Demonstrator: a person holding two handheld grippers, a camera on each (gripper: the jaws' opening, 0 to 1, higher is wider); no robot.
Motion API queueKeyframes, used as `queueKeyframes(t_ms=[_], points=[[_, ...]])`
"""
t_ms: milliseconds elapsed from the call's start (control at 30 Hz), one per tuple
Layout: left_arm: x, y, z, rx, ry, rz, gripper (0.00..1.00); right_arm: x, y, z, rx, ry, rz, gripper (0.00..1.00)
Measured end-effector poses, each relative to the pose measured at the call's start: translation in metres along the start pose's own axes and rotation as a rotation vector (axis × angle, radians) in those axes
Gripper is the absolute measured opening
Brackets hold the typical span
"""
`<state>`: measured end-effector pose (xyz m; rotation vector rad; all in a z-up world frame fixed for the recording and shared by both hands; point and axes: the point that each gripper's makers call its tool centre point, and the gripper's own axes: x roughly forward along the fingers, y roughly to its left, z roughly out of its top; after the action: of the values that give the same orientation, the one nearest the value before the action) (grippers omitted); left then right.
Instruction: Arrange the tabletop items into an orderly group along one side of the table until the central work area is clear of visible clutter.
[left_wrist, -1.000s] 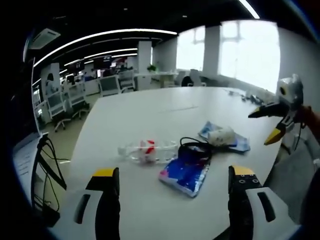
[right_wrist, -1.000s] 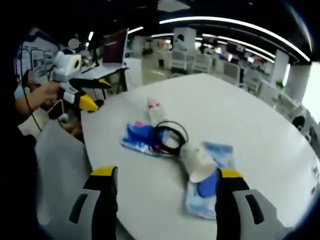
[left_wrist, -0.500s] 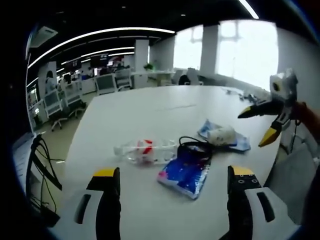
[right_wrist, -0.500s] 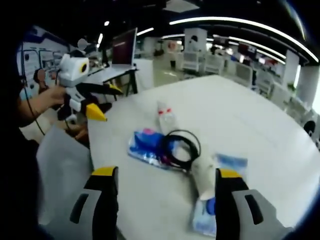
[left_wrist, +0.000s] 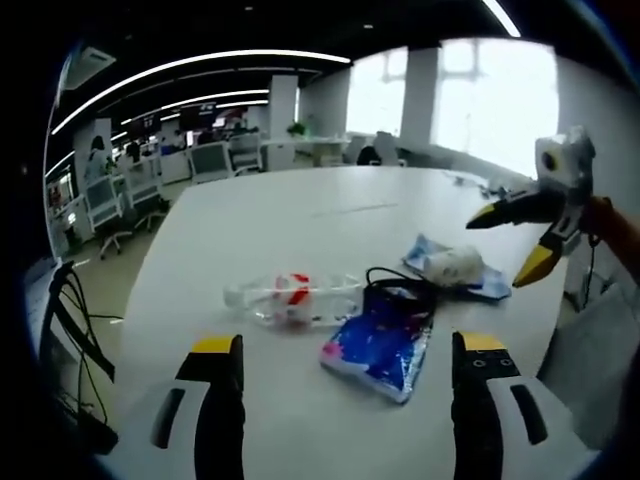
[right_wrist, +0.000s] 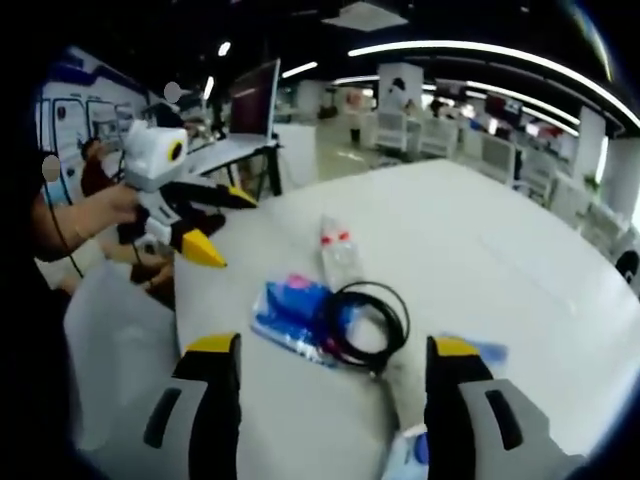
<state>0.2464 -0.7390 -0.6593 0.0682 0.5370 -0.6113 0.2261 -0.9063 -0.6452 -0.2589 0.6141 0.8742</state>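
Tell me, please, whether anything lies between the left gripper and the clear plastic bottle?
Nothing visible does: bare table separates the open left gripper from the bottle; the blue packet lies beside it.

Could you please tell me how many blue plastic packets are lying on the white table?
2. The dark blue foil packet lies nearest the left tongs, partly under the coiled black cable. The pale blue packet lies beyond it, beneath the white paper cup. Nothing suggests more hidden.

Both grippers (left_wrist: 340, 345) (right_wrist: 325, 347) wide apart, empty.
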Motion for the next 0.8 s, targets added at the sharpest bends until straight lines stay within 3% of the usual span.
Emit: queueKeyframes(t_ms=[800], points=[[0.023,0.027,0.001,-0.051,-0.012,0.027,0.80,0.062,-0.004,0.023,-0.012,-0.052,0.060,0.62]])
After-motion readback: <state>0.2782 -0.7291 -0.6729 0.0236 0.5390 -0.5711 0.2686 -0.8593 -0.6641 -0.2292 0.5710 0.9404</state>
